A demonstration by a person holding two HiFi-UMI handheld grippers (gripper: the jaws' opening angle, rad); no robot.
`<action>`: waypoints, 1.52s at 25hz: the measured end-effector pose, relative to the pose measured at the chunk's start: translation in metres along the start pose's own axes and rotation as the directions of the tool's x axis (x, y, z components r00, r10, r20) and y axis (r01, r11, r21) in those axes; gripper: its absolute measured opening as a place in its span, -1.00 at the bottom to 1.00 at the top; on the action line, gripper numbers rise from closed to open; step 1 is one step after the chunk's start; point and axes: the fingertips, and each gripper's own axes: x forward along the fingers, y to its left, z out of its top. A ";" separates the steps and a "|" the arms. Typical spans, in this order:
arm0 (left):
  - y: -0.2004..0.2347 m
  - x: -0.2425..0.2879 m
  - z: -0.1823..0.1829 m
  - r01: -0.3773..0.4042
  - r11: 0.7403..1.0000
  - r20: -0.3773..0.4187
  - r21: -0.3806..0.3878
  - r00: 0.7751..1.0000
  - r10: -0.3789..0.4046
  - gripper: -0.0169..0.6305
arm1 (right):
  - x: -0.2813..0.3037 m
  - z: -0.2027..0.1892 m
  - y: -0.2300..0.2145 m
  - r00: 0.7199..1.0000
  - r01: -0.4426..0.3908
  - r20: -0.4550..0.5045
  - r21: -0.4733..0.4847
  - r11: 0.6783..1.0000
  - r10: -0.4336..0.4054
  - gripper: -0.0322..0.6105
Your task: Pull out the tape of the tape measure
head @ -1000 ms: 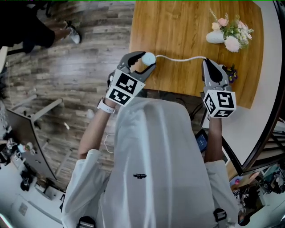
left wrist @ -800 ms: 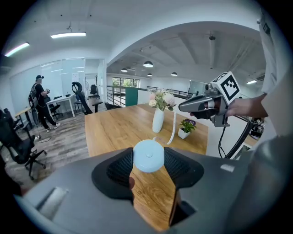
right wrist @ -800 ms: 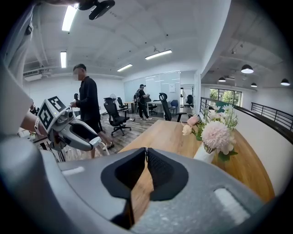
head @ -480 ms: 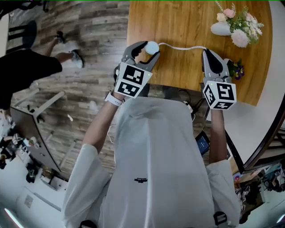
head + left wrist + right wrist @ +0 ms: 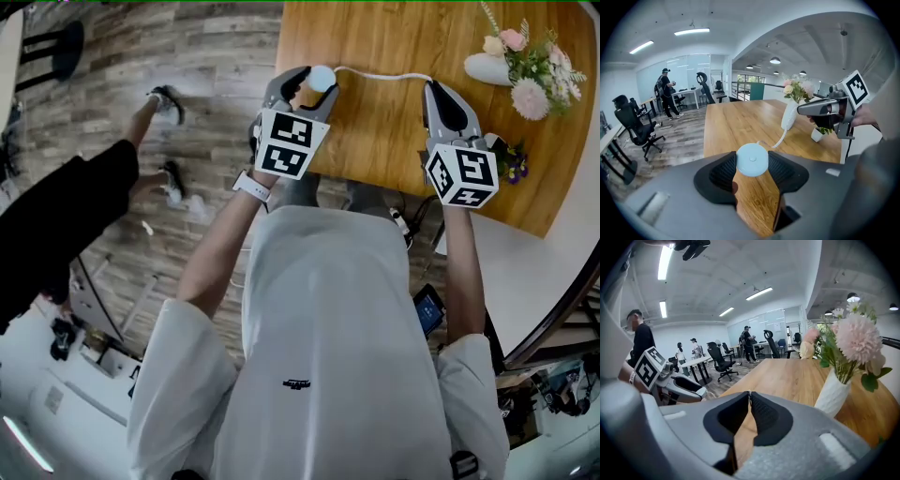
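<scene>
A round white tape measure [image 5: 322,77] sits between the pads of my left gripper [image 5: 314,81], which is shut on its case [image 5: 752,159]. From the case a white tape [image 5: 380,74] runs right, low over the wooden table [image 5: 375,141], to my right gripper [image 5: 431,86]. That gripper is shut, with the tape's end pinched at its fingertips. In the right gripper view the pads [image 5: 757,411] meet at a thin line. The left gripper view shows the tape [image 5: 780,138] leading toward the right gripper [image 5: 802,109].
A white vase of pink flowers [image 5: 497,67] lies on the table's far right, close to my right gripper. A small potted plant [image 5: 511,156] stands by the table's right edge. A person in black [image 5: 56,225] walks on the wood floor at left. Office chairs [image 5: 633,131] stand beyond.
Both grippers have moved farther over the table with the tape still stretched between them. The person in black has walked down the left of the head view.
</scene>
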 end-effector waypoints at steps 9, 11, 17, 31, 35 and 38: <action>0.022 0.032 -0.035 -0.056 0.996 -0.060 -0.070 0.997 0.052 -0.22 | 0.040 -0.029 -0.005 0.998 -0.025 -0.065 0.012 1.000 0.026 -0.83; 0.024 0.038 -0.042 -0.061 0.995 -0.079 -0.076 0.995 0.055 -0.22 | 0.047 -0.036 -0.006 0.996 -0.029 -0.085 0.015 0.999 0.030 -0.82; 0.031 0.054 -0.064 -0.075 0.993 -0.132 -0.087 0.989 0.063 -0.22 | 0.065 -0.057 -0.003 0.988 -0.047 -0.146 0.025 0.999 0.050 -0.82; 0.034 0.072 -0.106 -0.095 0.991 -0.227 -0.095 0.971 0.072 -0.22 | 0.083 -0.106 -0.006 0.965 -0.033 -0.257 0.062 0.998 0.048 -0.82; 0.033 0.074 -0.111 -0.105 0.990 -0.229 -0.095 0.970 0.081 -0.22 | 0.083 -0.120 -0.011 0.958 -0.015 -0.286 0.060 0.998 0.032 -0.82; 0.033 0.075 -0.112 -0.111 0.990 -0.223 -0.088 0.971 0.090 -0.22 | 0.084 -0.129 -0.015 0.950 0.007 -0.312 0.057 0.998 0.012 -0.82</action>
